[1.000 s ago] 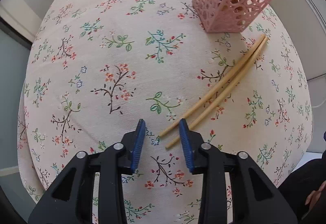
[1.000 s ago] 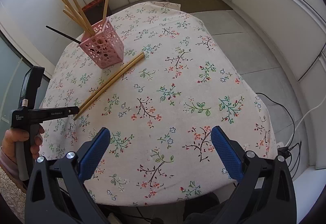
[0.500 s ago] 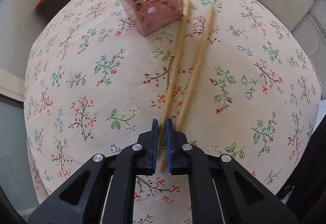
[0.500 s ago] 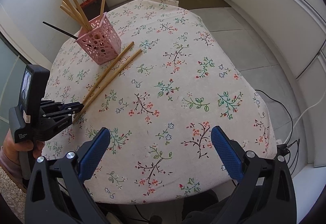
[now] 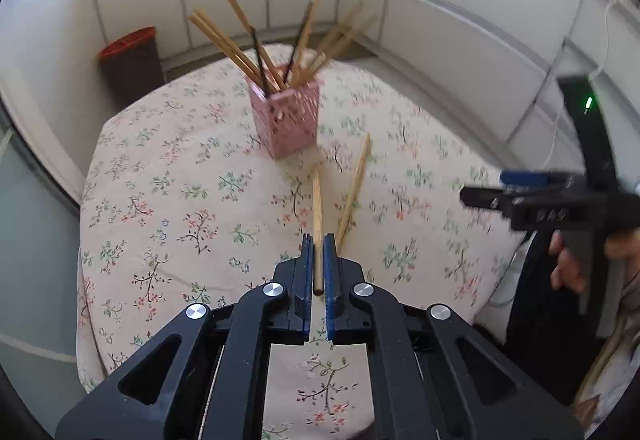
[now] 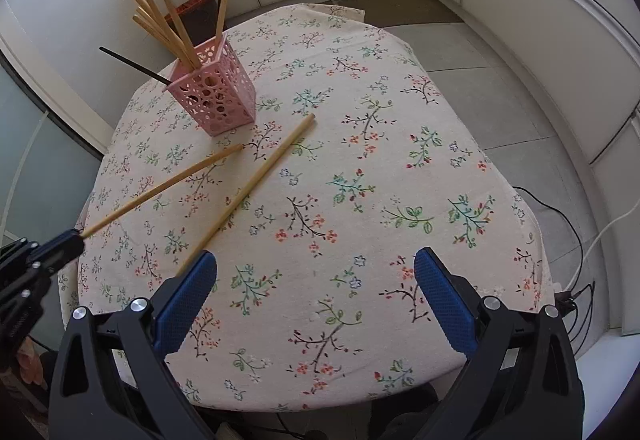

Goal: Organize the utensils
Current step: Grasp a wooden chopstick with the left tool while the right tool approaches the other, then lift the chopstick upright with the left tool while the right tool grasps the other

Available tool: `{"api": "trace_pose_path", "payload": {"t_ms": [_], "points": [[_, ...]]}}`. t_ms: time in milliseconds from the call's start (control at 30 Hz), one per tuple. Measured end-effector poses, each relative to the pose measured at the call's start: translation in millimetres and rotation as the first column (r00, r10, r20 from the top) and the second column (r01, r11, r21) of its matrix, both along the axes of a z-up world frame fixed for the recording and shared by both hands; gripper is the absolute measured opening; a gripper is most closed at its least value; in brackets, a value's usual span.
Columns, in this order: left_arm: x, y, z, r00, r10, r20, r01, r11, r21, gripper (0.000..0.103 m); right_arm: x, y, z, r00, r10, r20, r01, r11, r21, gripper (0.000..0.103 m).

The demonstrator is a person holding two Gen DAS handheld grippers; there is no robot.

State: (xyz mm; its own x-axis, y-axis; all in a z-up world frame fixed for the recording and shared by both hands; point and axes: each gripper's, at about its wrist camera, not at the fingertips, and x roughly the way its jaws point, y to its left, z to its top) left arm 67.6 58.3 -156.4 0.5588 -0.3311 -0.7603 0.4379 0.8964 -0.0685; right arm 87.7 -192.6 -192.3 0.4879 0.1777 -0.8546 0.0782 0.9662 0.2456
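Holder (image 6: 212, 95) stands on the desk (image 6: 400, 167) toward its far left part, with chopsticks (image 6: 168, 25) upright and leaning in it. One loose chopstick (image 6: 248, 191) lies flat on the desk just in front of the holder. A second chopstick (image 5: 317, 224) is left of it (right wrist view), its near end between the pads of the left hand-held gripper (image 5: 318, 260), far end toward the holder. A bin (image 5: 132, 63) stands on the floor behind the desk.

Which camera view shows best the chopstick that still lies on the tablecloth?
The right wrist view: the loose chopstick shows almost whole, only its near end behind the right tool's pad. In the left wrist view it appears shorter, its near end behind the left tool.
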Motion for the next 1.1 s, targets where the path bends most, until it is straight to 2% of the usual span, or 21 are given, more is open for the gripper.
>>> {"api": "trace_pose_path", "payload": {"t_ms": [67,167,333,367,433,500,600,800,867,900,933,967,1033,1100], "points": [[7,14,20,0.997,0.072,0.042,-0.067,0.993,-0.097,0.004,5,10,1,1.0,0.01,-0.004,-0.01,1.0,0.002,0.096],[9,32,52,0.981,0.159,0.112,-0.131,0.966,-0.224,0.004,18,22,-8,0.997,0.002,-0.078,0.001,0.999,0.04,0.096],[1,52,86,0.952,0.219,0.216,-0.146,0.939,-0.31,0.004,42,45,-30,0.968,-0.056,-0.244,0.095,0.983,0.155,0.094],[0,56,88,0.946,0.231,0.229,-0.149,0.934,-0.325,0.004,44,53,-33,0.963,-0.062,-0.261,0.1,0.985,0.138,0.091],[-3,67,92,0.938,0.247,0.243,-0.15,0.922,-0.358,0.004,49,72,-35,0.963,-0.072,-0.261,0.09,0.994,0.06,0.077],[-7,76,94,0.93,0.264,0.257,-0.154,0.913,-0.378,0.004,50,91,-38,0.966,-0.083,-0.247,0.083,0.997,-0.01,0.074],[-15,85,97,0.918,0.28,0.282,-0.152,0.903,-0.401,0.004,54,109,-50,0.948,-0.126,-0.292,0.111,0.992,-0.066,0.065],[-24,104,101,0.901,0.299,0.314,-0.141,0.887,-0.439,0.004,60,146,-68,0.935,-0.16,-0.316,0.12,0.982,-0.144,0.062],[-26,110,101,0.897,0.309,0.315,-0.143,0.879,-0.454,0.004,57,154,-82,0.919,-0.178,-0.353,0.13,0.979,-0.154,0.053],[-27,113,101,0.895,0.315,0.316,-0.145,0.875,-0.462,0.004,53,158,-79,0.933,-0.194,-0.304,0.146,0.974,-0.175,0.051],[-28,116,101,0.893,0.32,0.317,-0.146,0.872,-0.467,0.004,50,161,-80,0.935,-0.198,-0.296,0.149,0.973,-0.178,0.041],[-29,117,102,0.891,0.325,0.317,-0.149,0.869,-0.472,0.004,47,161,-78,0.939,-0.2,-0.28,0.154,0.972,-0.178,0.04],[-31,121,102,0.889,0.333,0.315,-0.152,0.862,-0.483,0.004,43,155,-77,0.936,-0.214,-0.281,0.176,0.972,-0.153,0.011],[-33,121,103,0.889,0.336,0.313,-0.152,0.859,-0.489,0.004,37,138,-76,0.921,-0.239,-0.306,0.223,0.971,-0.088,0.007]]}}
